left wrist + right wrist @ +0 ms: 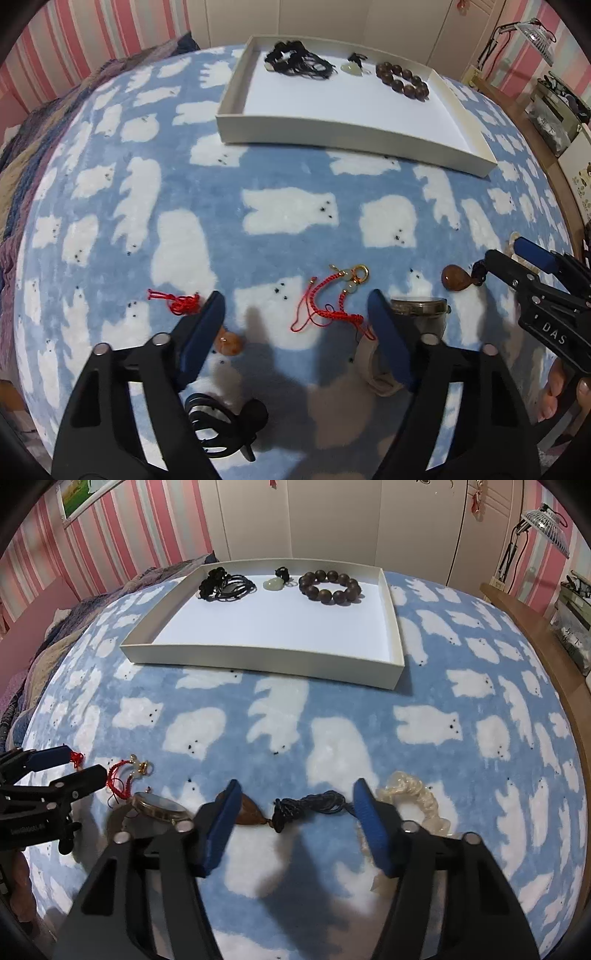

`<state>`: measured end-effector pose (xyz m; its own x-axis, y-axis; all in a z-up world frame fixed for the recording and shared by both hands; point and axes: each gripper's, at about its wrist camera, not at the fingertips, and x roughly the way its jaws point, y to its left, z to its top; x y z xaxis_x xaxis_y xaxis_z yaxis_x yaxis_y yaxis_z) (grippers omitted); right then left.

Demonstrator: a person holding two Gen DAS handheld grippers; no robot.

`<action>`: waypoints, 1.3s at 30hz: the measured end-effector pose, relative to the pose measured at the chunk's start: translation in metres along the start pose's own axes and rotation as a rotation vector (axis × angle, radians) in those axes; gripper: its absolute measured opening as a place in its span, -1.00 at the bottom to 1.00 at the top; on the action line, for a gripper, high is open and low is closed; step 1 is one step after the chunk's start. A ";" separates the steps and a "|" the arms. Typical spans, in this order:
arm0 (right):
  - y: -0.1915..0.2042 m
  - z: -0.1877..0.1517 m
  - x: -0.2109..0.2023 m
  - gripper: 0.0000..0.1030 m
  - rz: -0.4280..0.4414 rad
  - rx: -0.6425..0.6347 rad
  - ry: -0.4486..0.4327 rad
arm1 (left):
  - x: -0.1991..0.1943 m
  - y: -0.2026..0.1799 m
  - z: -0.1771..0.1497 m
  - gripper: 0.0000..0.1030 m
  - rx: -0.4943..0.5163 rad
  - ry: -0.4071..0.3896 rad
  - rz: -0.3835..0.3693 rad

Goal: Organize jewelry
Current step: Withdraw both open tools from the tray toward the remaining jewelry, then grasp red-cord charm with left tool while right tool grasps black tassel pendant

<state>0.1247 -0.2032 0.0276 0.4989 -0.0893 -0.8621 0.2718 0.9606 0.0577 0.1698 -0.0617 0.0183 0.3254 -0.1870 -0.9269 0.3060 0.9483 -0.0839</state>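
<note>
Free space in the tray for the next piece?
White shallow tray: bare front and middle. Crowded along the far wall: black cord bundle, pale jade pendant, dark wooden bead bracelet.

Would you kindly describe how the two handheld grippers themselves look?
Both the left gripper and the right gripper have angular black plastic frames with triangular cut-outs, silver round pin heads at the joints, and flat blue finger pads. White "DAS" lettering marks the right gripper's side.
</note>
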 end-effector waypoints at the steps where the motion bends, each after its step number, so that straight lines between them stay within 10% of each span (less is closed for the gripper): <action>1: 0.000 0.000 0.001 0.09 0.002 0.000 0.005 | 0.002 -0.001 0.000 0.30 0.006 0.009 -0.006; 21: -0.003 0.000 0.023 -0.17 0.031 0.025 0.074 | 0.028 -0.005 0.006 -0.06 0.021 0.069 -0.021; 39: -0.001 0.001 0.028 -0.54 0.022 0.007 0.042 | 0.028 -0.003 0.005 -0.80 0.030 0.059 -0.010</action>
<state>0.1394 -0.2074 0.0039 0.4695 -0.0569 -0.8811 0.2673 0.9602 0.0805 0.1820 -0.0713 -0.0054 0.2694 -0.1804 -0.9460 0.3355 0.9383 -0.0834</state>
